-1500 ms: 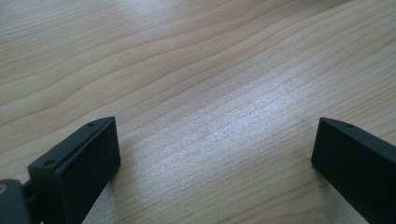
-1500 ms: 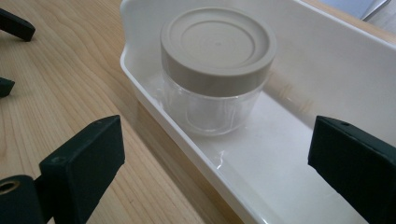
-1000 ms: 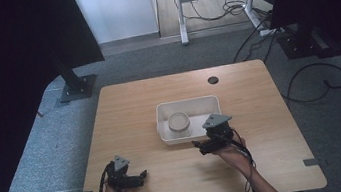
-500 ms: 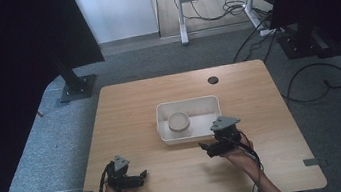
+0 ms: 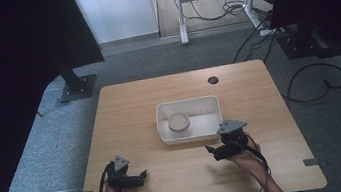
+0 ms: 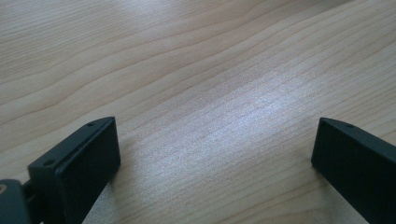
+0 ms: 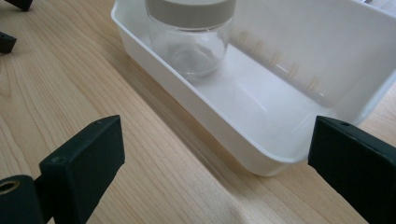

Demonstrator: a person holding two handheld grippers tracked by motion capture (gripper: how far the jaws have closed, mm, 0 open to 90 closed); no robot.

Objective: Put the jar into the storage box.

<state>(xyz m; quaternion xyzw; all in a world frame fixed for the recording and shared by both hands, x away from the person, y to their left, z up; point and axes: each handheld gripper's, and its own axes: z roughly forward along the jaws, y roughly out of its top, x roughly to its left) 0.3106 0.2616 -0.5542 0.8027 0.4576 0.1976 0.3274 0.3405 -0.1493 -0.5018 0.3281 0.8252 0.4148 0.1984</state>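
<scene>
Since a second ago the right gripper (image 5: 212,150) has drawn back from the white tray (image 5: 192,136) toward the near table (image 5: 180,180) edge, while the left gripper (image 5: 141,174) has kept its place low at the near left corner. Both have their jaws spread wide and hold nothing, which suggests the jar (image 7: 190,35) was just released. It stands upright, lid on and apparently empty, in the tray's left end.

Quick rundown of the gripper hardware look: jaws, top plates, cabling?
Both are black handheld units. The left gripper and right gripper each carry a grey three-cornered plate on top and trail a black cable. The jaws are flat, matte black, rectangular blocks with small screw holes. No sleeves visible.
</scene>
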